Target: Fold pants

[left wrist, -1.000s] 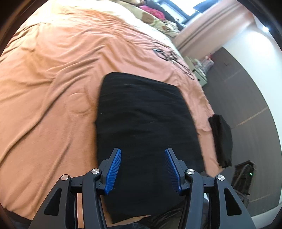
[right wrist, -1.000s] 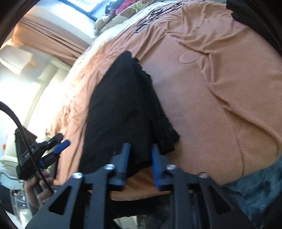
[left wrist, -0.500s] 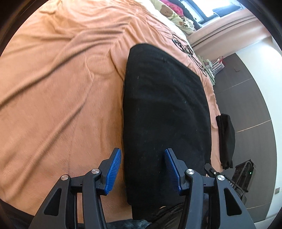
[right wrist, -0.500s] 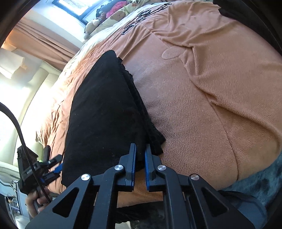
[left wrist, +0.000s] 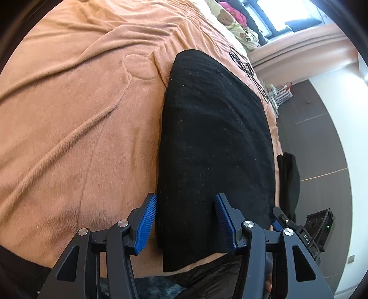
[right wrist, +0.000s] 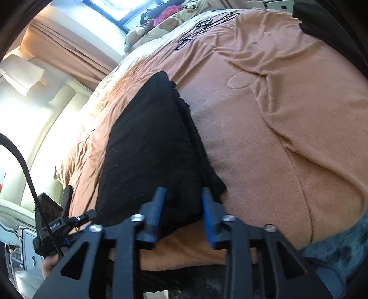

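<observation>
The folded pants [left wrist: 214, 142] lie on the bed cover [left wrist: 80, 115], near its edge. Toys [right wrist: 165, 20] sit at the far end.

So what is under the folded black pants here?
The black pants lie flat on the orange blanket, which shows all around them. The stacked layers show at one edge. Whatever lies between the layers or directly beneath is covered.

Bright daylight, strong fisheye warp

I see the window [right wrist: 110, 9] blowing out white, glare washing my right view's left side; edges bend into black, right tongs [right wrist: 182, 215] slightly blurred.
</observation>
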{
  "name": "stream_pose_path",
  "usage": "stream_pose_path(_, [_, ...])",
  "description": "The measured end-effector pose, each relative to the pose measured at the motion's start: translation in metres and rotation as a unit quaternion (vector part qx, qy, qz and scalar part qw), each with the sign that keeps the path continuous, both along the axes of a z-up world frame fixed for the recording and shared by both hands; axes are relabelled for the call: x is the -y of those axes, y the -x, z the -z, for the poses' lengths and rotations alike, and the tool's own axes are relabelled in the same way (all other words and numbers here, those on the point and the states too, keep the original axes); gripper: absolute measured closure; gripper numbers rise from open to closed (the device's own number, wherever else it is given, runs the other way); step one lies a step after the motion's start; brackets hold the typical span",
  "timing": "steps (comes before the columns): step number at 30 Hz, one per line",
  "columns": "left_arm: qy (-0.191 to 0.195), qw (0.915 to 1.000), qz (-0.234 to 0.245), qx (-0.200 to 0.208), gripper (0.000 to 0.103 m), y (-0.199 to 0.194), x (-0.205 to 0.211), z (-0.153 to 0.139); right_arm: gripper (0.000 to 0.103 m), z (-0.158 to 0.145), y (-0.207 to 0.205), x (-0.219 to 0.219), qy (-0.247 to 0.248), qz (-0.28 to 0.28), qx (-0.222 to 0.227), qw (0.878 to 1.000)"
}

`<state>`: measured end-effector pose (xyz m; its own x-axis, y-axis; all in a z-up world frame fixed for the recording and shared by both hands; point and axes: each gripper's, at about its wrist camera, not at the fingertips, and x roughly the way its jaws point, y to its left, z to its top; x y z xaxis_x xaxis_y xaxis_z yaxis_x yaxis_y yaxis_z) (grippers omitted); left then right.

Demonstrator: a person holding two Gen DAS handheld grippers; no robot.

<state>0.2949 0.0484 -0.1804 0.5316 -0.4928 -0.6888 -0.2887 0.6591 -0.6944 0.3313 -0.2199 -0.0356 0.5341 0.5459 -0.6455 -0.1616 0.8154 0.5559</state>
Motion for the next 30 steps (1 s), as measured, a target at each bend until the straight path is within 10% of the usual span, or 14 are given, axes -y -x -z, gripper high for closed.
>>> stream_pose_path(7, [0.014, 0.9999, 0.004, 0.007, 0.049, 0.007, 0.003, 0.006, 0.031, 0.002, -0.006, -0.009, 0.008, -0.01, 0.013, 1.0])
stream_pose_path(30, [-0.028, 0.9982, -0.025, 0.046, 0.074, 0.024, -0.028, -0.037, 0.062, 0.012, -0.001, -0.044, 0.016, -0.055, -0.037, 0.998])
